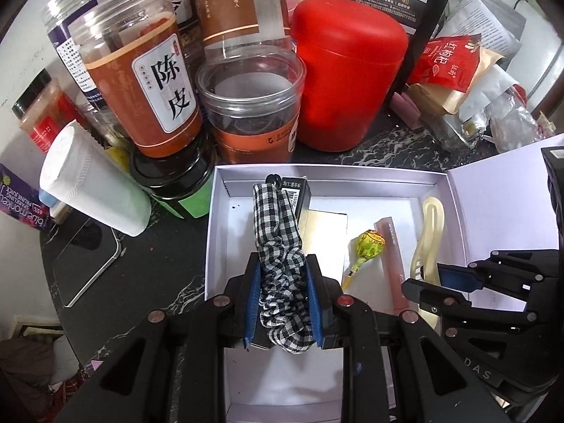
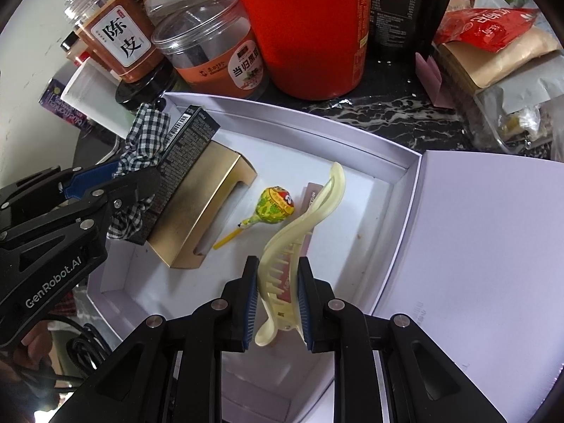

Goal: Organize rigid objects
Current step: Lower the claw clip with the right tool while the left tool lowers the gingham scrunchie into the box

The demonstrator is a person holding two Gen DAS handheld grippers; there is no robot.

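My left gripper (image 1: 283, 268) is shut on a black-and-white checked scrunchie (image 1: 278, 232) over the left part of an open white box (image 1: 317, 170). A black carton (image 1: 299, 192) lies right behind the scrunchie; I cannot tell whether the pads press it too. My right gripper (image 2: 276, 268) is shut on a cream hair claw clip (image 2: 306, 218), low over the box's (image 2: 289, 109) right side. Beneath the clip lies a pink tube (image 2: 313, 190). Inside the box also sit a green lollipop (image 2: 276, 204) and a gold box (image 2: 208, 197). The left gripper (image 2: 123, 176) shows at the left edge of the right wrist view.
Behind the white box crowd brown-labelled jars (image 1: 151, 84), an open clear jar (image 1: 253, 105) and a red canister (image 1: 345, 81). Pouches and paper bags (image 1: 454, 67) pile at the back right. A white roll (image 1: 95, 179) and a flat dark device (image 1: 88, 261) lie left. The box lid (image 2: 493, 232) lies open to the right.
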